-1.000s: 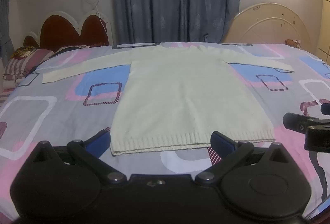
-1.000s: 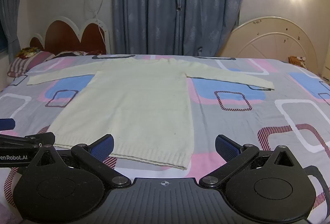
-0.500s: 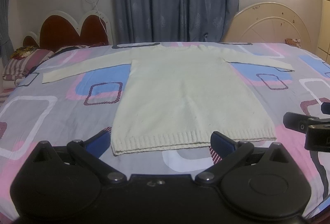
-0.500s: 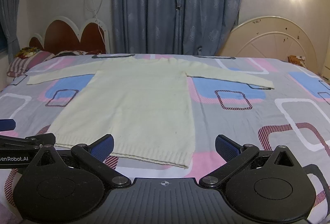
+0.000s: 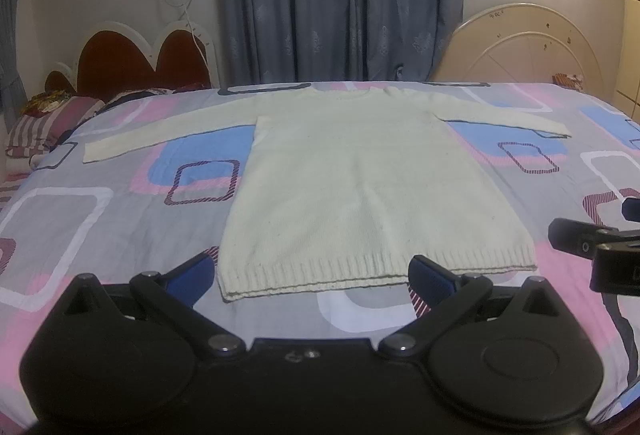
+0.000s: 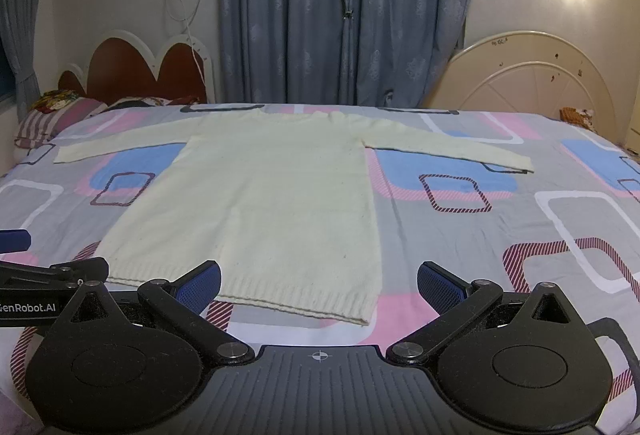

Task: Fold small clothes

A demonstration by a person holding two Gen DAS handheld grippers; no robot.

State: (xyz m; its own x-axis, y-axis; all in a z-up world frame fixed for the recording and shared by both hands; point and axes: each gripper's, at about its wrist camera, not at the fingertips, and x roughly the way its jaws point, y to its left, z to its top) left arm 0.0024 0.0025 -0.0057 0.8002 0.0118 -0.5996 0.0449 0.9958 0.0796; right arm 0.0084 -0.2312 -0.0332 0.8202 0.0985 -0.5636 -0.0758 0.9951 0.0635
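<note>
Hands out of sight behind both tools; far edge of sweater [image 5: 360, 187] foreshortened, neckline hard to make out. Spread flat on bed [image 5: 100, 219], sleeves out to each side. Left tool [image 5: 312, 273] — fingers spread wide, gripping nothing — level, just short of the ribbed hem. Right tool [image 6: 318, 283] likewise wide apart and empty, hem's right corner between its blue pads [image 6: 438, 285].

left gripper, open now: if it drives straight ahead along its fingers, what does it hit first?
Likely the ribbed hem of the cream sweater, which lies flat on the bed between the open fingers of the left gripper. Height above the bed is unclear, so it may skim over.
</note>
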